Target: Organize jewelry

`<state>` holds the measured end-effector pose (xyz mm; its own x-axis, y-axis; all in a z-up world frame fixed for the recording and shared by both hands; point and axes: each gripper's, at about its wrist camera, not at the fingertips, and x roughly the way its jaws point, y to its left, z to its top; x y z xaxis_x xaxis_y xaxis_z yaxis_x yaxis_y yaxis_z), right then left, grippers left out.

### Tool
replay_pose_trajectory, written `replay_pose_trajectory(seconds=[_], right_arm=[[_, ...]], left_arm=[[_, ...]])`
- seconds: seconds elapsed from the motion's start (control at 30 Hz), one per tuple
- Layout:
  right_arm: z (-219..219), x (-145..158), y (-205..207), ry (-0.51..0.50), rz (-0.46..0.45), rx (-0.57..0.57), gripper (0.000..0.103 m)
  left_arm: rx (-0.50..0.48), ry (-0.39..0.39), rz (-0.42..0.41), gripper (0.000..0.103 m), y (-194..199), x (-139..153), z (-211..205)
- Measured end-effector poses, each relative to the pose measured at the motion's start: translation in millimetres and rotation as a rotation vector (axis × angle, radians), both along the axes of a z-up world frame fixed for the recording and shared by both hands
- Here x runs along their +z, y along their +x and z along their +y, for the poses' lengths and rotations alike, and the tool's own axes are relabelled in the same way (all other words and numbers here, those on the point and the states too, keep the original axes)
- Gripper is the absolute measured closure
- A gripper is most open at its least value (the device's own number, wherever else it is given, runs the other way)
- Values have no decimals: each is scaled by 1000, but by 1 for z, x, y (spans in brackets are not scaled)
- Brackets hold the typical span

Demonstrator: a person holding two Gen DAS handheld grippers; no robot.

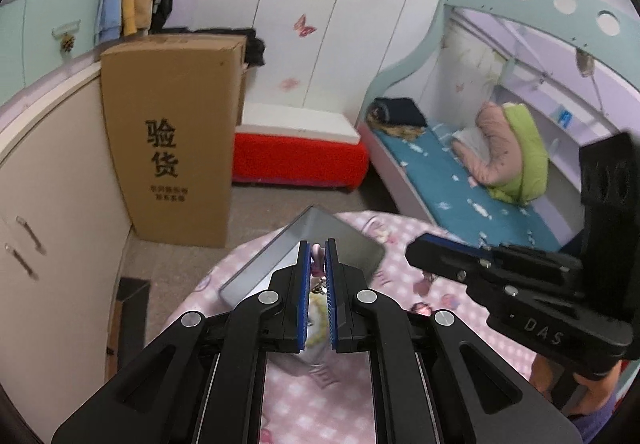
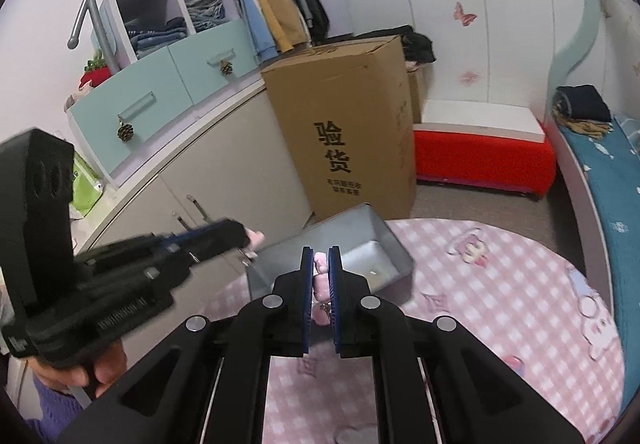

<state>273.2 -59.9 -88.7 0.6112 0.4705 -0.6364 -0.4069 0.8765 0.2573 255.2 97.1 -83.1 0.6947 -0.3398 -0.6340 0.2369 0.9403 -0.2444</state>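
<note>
Behind metal tray [image 2: 352,236], cardboard box [image 2: 344,124]

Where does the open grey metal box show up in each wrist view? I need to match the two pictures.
Left wrist view: the open grey metal box lies low at centre on the pink checked tablecloth, partly behind the fingers.
Right wrist view: the box sits at centre, just beyond the fingers, at the cloth's far edge.
Shared landmark: the tall brown cardboard carton standing behind it.

Both grippers matte black, blue ribbed pads, silver round pivot screws. Right gripper [image 1: 416,250] marked "DAS" at 4 o'clock. Purple sleeve [image 2: 52,410] at 8 o'clock.
</note>
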Motion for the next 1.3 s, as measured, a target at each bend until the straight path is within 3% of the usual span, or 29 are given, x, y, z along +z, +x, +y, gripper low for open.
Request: replay_pose_trajectory(seconds=[0.2, 0.57, 1.3], right_arm=[[26, -17, 21, -34, 39, 17, 95], [32, -39, 38, -59, 88, 5, 95], [41, -63, 50, -67, 173, 17, 92]], left_arm=[[7, 5, 46, 95, 11, -24, 10], [-15, 0, 94, 94, 22, -47, 8], [12, 21, 121, 93, 23, -48, 9]])
